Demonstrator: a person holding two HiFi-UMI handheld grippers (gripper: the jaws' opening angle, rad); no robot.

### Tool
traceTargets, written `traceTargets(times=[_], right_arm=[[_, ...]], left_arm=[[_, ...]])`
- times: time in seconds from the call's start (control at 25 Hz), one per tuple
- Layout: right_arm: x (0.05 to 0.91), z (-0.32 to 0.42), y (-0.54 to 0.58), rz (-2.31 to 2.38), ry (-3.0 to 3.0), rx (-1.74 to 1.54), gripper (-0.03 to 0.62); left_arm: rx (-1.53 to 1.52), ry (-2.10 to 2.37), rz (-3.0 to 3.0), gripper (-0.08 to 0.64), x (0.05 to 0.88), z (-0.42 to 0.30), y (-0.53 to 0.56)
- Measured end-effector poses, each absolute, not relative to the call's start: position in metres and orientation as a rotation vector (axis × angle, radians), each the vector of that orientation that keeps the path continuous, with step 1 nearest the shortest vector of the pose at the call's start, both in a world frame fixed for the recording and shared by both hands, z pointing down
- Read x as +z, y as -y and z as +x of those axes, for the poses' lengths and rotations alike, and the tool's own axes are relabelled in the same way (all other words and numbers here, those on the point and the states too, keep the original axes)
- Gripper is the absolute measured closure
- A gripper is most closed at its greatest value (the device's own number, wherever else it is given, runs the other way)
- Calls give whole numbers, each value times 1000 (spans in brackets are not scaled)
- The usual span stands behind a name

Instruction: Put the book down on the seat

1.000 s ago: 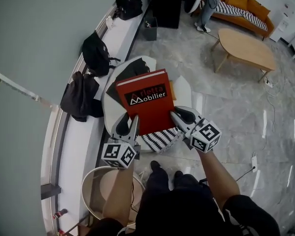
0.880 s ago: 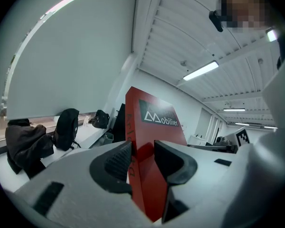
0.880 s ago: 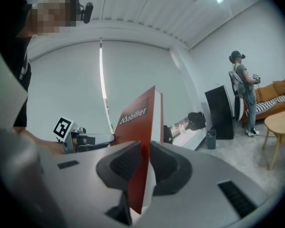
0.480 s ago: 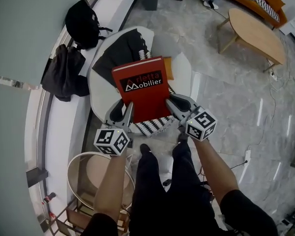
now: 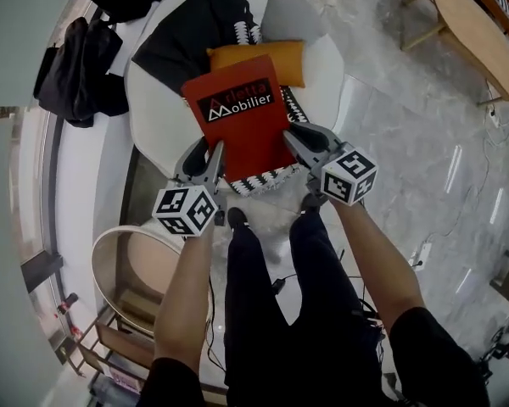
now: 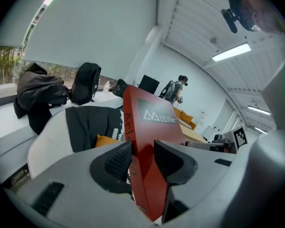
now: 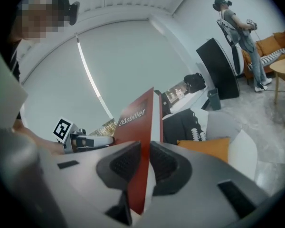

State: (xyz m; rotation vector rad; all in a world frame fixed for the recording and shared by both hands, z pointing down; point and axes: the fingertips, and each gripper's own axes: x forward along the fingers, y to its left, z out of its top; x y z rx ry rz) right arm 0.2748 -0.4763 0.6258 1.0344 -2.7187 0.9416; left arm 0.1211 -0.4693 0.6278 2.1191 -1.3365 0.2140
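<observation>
Red book (image 5: pixel 237 124), gripped at both edges, has sunk toward the seat (image 5: pixel 324 73).

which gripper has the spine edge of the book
The left gripper: it pinches the red book at its lettered spine. The right gripper clamps the white page edge.

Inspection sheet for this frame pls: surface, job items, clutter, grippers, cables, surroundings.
Surface: white armchair seat, partly covered.
Job's things: red book, over the seat, not released.
Clutter: orange cushion, black garment, striped throw on the chair.
Grippers: left gripper and right gripper each shut on the book's near corners.
Cables: floor cable right of the person.
Surroundings: bags on the ledge, wooden table, round side table.
</observation>
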Motion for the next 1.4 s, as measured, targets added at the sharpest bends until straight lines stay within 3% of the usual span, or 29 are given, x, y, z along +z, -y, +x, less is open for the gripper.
traceTargets(times=[1.4], right_arm=[[937, 292, 502, 1051, 2353, 1238, 520]], left_arm=[[424, 1209, 1854, 410, 937, 142, 487]])
